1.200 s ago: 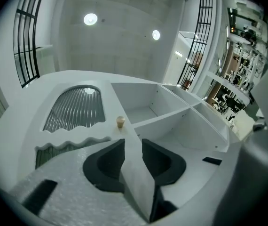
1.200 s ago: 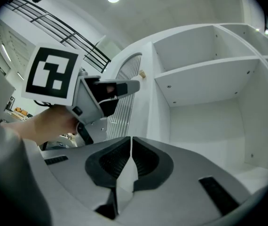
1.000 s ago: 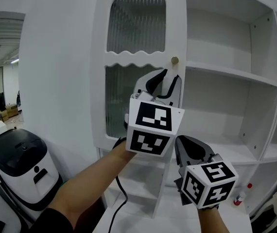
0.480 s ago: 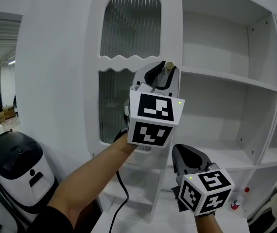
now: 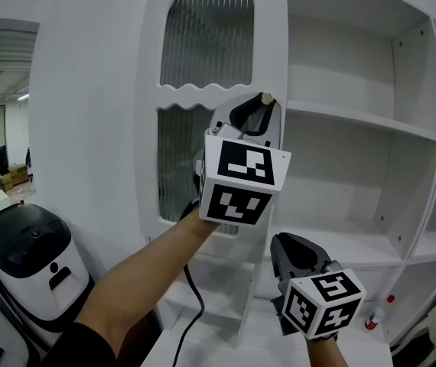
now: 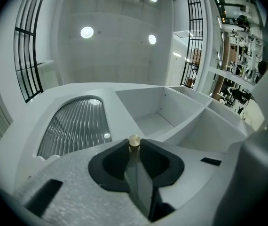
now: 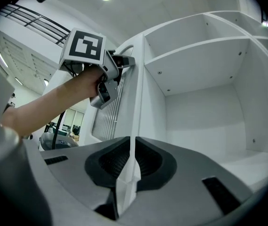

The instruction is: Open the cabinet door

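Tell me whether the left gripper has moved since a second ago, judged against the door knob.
Yes. The left gripper rose to the knob, which was above its tips; its jaws have just been closing, knob between them.

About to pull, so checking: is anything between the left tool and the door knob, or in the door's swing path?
Nothing between them: the left tool has just been closing, its jaws around the knob. The right tool hangs low by the shelves, shut and empty, apart from the door. Nothing visible blocks its swing.
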A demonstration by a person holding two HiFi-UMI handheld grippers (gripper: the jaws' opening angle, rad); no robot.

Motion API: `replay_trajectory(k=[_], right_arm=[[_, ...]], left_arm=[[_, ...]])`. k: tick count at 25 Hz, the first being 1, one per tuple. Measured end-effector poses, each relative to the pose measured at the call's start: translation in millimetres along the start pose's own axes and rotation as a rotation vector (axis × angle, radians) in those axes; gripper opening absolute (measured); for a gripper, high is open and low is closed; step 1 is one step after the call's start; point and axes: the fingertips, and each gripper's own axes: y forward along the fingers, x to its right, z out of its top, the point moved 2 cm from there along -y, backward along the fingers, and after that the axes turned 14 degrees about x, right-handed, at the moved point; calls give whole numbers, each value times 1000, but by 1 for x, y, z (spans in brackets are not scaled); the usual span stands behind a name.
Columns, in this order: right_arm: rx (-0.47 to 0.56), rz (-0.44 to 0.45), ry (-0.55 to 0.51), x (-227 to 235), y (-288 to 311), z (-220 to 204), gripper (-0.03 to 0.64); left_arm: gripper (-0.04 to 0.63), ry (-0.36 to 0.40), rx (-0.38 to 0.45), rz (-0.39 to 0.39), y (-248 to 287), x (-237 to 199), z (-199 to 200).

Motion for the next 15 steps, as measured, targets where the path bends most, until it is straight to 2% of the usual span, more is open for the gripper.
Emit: replay_trajectory(k=[6,7,9,15], right_arm=[[-49,72,37,-6,-6,-16,30],[-57,89,48,-7,-8,-20,44],[-76,120,70,-11,-9,-27,115],[-109,162,134,-15,-7,-46,126]], left_arm=[[78,-13,-2,12,-4,1,6],[78,-17,-3,14,-5,1,7],[78,-22,-2,16,-7,0,9],[78,-28,-6,17,-10,0,13]])
